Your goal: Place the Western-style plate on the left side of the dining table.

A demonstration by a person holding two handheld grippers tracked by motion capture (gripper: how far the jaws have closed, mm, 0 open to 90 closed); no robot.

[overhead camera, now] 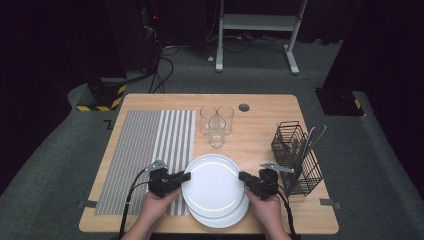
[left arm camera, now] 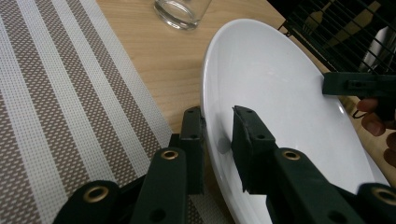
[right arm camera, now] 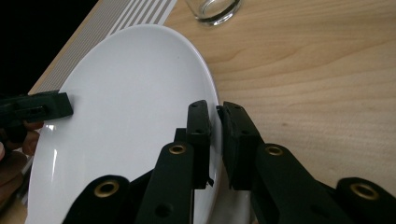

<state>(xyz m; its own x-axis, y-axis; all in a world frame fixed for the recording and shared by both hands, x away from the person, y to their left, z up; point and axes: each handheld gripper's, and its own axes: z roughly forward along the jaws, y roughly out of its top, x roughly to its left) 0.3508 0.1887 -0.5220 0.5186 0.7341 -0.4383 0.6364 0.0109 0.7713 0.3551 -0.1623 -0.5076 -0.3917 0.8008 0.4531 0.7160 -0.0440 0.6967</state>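
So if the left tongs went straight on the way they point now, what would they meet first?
They already clamp the top plate's left rim, so the left tongs would push that plate first; beyond it, roughly in line, stand the right tongs on the opposite rim.

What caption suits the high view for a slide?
Both grippers, left gripper and right gripper, clamp opposite rims of the top white plate.

Left gripper clamped on near rim of white plate, one jaw under, one on top; other gripper at far rim; striped placemat beside plate; glass beyond; black wire basket top right.
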